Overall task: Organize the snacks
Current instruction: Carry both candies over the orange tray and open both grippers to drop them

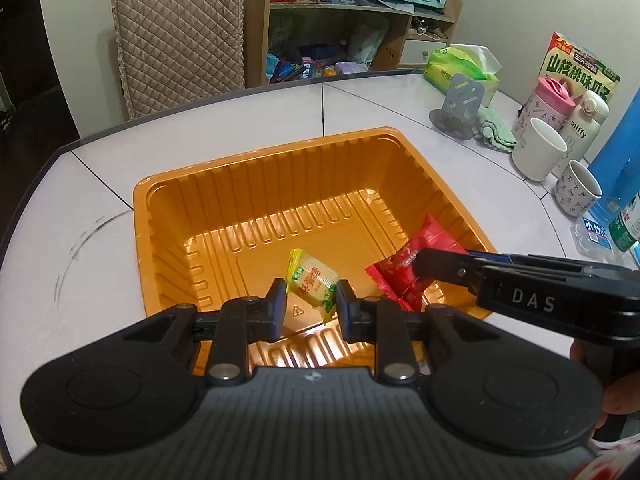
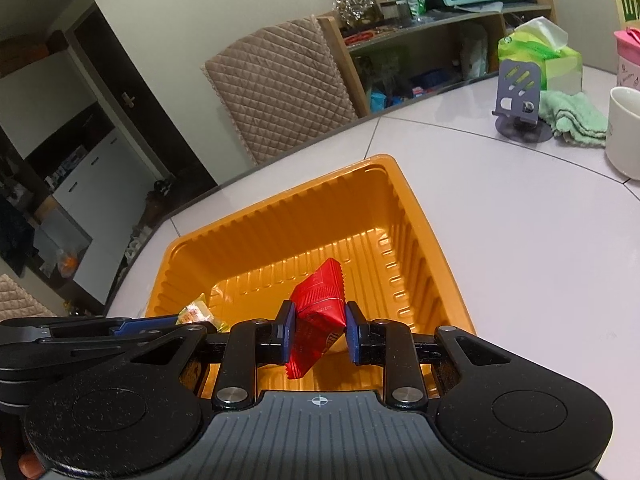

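Left claw (image 1: pixel 311 307): clenched on the yellow-green snack (image 1: pixel 312 282), lower centre of the frame, over the tray floor.
Right claw (image 2: pixel 320 330): clenched on the red snack (image 2: pixel 320 308), lower centre of its frame, inside the tray walls.
Tray (image 1: pixel 256 168): orange, on the desk (image 1: pixel 460 168); no loose snack shows on its floor.
Progress: judged early; both snacks are over the tray, neither let go yet.
Remaining: release both; no further snacks show on the desk.
Count: snacks two; trays one; claws two; cups (image 1: pixel 536 154) two.
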The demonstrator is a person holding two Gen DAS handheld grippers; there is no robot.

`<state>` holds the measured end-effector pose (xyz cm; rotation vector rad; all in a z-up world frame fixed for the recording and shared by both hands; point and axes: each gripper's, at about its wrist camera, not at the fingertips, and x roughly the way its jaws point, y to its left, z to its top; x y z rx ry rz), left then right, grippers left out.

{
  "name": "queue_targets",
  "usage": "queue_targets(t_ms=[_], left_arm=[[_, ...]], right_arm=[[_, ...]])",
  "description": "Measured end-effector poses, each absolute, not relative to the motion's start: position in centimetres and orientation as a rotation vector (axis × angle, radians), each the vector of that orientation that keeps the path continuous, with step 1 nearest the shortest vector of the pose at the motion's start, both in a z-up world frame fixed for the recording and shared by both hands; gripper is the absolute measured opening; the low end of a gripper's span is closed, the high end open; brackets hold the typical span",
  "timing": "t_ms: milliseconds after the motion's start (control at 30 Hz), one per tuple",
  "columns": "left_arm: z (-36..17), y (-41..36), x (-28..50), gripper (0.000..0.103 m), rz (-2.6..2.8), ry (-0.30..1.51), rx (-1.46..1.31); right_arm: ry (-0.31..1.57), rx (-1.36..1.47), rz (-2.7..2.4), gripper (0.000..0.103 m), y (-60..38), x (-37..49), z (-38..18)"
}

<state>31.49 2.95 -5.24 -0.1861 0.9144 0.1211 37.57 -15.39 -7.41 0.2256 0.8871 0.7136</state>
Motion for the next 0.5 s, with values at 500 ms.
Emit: queue_targets(t_ms=[500], left_arm=[[-5.9, 3.2, 32.3, 0.024, 0.127, 0.935, -0.188]], right_arm=[[0.882, 0.314, 0.705, 0.059, -16.2, 38.8, -7.3]])
